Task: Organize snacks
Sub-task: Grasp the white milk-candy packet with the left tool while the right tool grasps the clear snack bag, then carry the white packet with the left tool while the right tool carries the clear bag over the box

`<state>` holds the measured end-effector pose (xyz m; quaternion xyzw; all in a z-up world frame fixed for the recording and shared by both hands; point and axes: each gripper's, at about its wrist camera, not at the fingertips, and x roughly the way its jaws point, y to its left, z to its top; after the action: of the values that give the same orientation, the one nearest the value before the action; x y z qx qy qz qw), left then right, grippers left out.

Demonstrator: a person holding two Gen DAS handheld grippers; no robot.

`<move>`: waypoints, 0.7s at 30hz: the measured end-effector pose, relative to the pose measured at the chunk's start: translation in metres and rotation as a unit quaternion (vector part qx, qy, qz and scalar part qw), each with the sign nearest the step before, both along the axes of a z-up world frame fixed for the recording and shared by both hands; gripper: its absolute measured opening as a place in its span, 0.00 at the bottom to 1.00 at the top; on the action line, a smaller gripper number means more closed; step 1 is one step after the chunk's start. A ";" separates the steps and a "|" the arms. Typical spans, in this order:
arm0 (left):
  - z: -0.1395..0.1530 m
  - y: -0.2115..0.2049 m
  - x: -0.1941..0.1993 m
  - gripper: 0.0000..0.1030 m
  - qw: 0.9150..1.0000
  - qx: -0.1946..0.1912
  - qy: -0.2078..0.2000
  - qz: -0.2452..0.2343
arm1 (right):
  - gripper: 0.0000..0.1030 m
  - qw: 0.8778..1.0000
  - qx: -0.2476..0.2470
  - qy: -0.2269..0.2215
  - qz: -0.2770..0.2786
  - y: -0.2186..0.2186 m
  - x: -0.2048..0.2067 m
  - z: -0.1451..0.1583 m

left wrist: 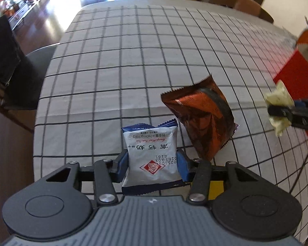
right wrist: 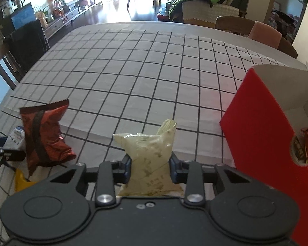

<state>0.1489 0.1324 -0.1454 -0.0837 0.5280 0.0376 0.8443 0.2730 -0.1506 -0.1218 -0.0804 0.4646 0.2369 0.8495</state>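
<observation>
My left gripper (left wrist: 153, 165) is shut on a white and blue snack packet (left wrist: 152, 155), held just above the checked tablecloth (left wrist: 133, 61). Right of it lies a shiny red-brown snack bag (left wrist: 201, 119), also seen at the left of the right wrist view as the red-brown bag (right wrist: 45, 137). My right gripper (right wrist: 151, 167) is shut on a pale yellow-green packet (right wrist: 149, 157), pinched at its middle. In the left wrist view that pale packet (left wrist: 278, 106) shows at the far right. An open red box (right wrist: 264, 143) stands to the right, with snacks inside.
A yellow item (right wrist: 20, 181) lies under the red-brown bag near the front edge. Dark chairs (right wrist: 20, 49) stand at the table's left side and wooden and pink ones (right wrist: 262, 32) at its far right. The cloth's middle and far part stretch out flat.
</observation>
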 end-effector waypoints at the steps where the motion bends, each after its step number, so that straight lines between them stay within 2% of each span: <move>1: 0.003 0.002 -0.002 0.47 1.000 -0.003 -0.003 0.005 | 0.33 1.000 0.004 0.001 0.000 -0.003 -0.002 0.003; 12: 0.053 -0.009 -0.031 0.47 0.999 -0.009 -0.040 0.033 | 0.33 0.999 0.035 0.001 0.009 -0.035 -0.030 0.053; 21: 0.104 -0.050 -0.034 0.47 0.995 -0.011 -0.094 0.020 | 0.33 0.998 0.067 -0.012 0.002 -0.084 -0.036 0.099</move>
<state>0.1146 0.0828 -0.0418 -0.1066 0.4445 0.0406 0.8885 0.2368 -0.2343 -0.0224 -0.0271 0.4370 0.2679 0.8582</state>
